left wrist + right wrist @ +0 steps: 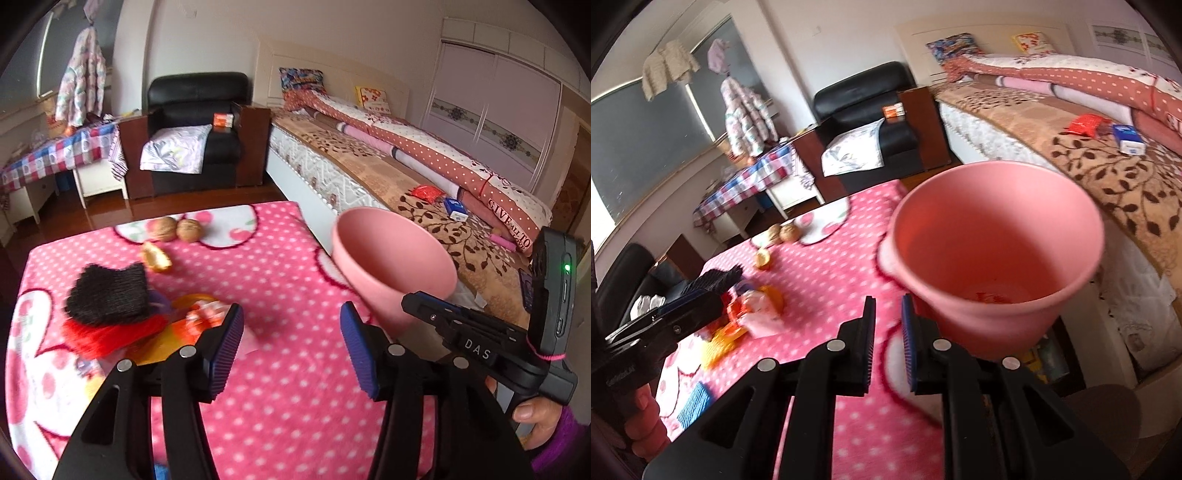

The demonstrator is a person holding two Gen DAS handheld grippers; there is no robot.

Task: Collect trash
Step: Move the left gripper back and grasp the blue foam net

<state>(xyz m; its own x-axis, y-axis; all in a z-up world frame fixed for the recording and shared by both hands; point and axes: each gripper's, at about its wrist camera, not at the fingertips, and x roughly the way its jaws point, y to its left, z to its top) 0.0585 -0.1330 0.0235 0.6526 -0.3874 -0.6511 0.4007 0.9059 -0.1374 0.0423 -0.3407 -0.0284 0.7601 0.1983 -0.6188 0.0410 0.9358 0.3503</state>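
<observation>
Only from the right wrist: orange scraps (988,296) inside the pink bucket (1027,325); left hand-held gripper (291,347) spread, right hand-held gripper (888,341) narrowly parted, both empty.

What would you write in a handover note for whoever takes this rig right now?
Left gripper: open, holding nothing, over the pink dotted cloth.
Right gripper: fingers nearly together with nothing visible between them; it sits beside the pink bucket, and whether it touches it I cannot tell.
Trash on the cloth: crumpled wrappers by the black-and-red brush, a peel scrap, two walnuts farther back.
Done: the bucket holds only small reddish bits at the bottom.
Left: pick up the wrappers and peel and drop them in the bucket.
</observation>
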